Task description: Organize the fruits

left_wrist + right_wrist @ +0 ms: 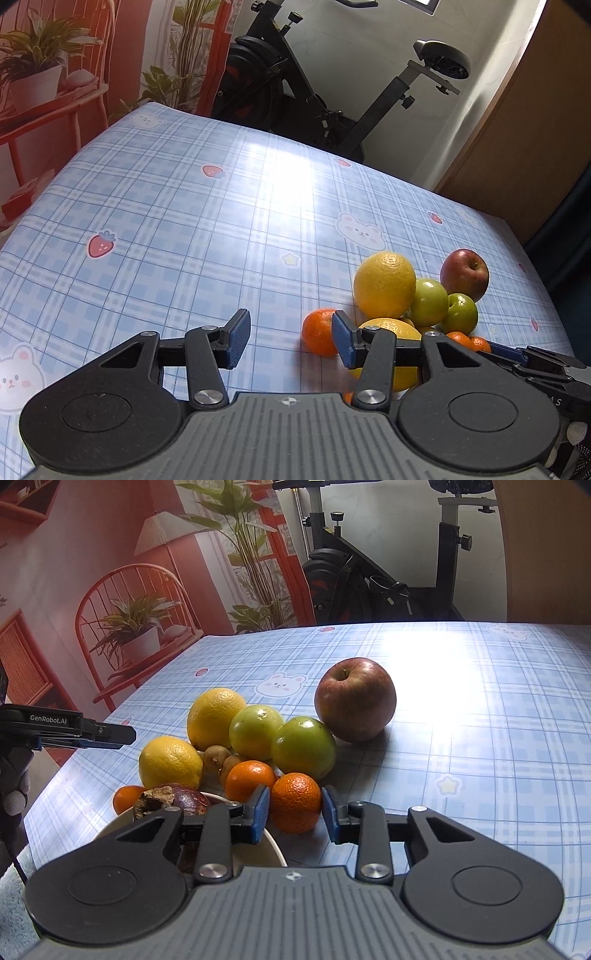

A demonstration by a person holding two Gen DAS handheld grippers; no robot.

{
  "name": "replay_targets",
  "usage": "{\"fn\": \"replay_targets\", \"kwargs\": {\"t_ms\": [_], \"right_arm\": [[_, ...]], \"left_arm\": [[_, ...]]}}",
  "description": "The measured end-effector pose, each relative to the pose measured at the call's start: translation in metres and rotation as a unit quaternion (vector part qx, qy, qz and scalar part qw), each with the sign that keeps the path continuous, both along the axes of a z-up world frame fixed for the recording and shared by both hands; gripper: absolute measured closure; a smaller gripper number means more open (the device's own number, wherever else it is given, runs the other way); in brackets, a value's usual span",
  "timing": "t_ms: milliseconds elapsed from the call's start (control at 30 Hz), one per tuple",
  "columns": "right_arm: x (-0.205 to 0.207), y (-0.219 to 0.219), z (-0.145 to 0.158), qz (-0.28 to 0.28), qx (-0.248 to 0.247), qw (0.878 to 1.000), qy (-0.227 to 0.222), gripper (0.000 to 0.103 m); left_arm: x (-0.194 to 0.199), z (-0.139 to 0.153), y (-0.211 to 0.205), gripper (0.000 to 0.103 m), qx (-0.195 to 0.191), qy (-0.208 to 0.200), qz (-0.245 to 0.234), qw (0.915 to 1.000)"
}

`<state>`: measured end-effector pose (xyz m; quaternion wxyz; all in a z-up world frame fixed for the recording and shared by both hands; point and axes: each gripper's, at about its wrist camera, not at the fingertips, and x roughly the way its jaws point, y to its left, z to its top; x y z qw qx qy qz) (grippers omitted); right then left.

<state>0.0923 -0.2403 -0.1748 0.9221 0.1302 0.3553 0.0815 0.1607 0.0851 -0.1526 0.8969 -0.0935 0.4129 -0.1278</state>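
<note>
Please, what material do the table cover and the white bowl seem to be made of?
The table cover looks like a plastic or vinyl sheet with a glossy finish: window light makes a bright glare on its printed blue plaid. The white bowl looks smooth and rigid, perhaps ceramic or hard plastic; only part of its plain rim shows behind the right gripper, so I cannot tell which.

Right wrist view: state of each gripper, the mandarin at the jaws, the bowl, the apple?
right gripper: shut on mandarin
mandarin: on table, between the pads
left gripper: open, empty
bowl: upright, holds a dark purple fruit
red apple: upright on table, stem up
</note>
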Motion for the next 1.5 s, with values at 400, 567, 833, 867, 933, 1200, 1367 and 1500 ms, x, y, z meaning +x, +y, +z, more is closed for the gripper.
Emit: {"fn": "replay_targets", "kwargs": {"t_ms": [400,567,833,867,933,1200,1367,1500], "right_arm": [[-0.008,-0.004,0.002,-0.016,-0.017,1.000,-0.002,0.070],[-0.008,-0.004,0.002,-0.016,-0.019,1.000,-0.003,0.070],[-0.009,-0.003,0.004,-0.018,-0.020,1.000,-0.004,0.070],[-0.009,-0.003,0.004,-0.018,-0.019,1.000,-0.004,0.070],[-0.012,-0.004,0.006,-0.020,-0.019,1.000,-0.008,0.070],[-0.019,-0.004,0.015,-0.023,-0.016,0.999,-0.020,0.070],[-0.029,0.001,0.025,-0.019,-0.012,0.999,-0.031,0.070],[-0.037,0.010,0.030,-0.005,-0.019,0.999,-0.034,0.070]], "left_arm": [[0.030,-0.020,-0.007,0.053,-0.073,0.066,0.025,0.9948],[0.035,-0.027,-0.011,0.053,-0.085,0.083,0.033,0.9924],[0.034,-0.025,-0.015,0.068,-0.081,0.076,0.032,0.9932],[0.033,-0.023,-0.016,0.068,-0.069,0.070,0.031,0.9947],[0.030,-0.020,-0.014,0.069,-0.061,0.061,0.031,0.9958],[0.008,0.009,-0.006,0.069,-0.045,0.022,0.018,0.9986],[-0.020,0.031,-0.012,0.068,-0.031,-0.011,-0.022,0.9992],[-0.042,0.037,-0.020,0.068,-0.035,-0.021,-0.057,0.9975]]}}
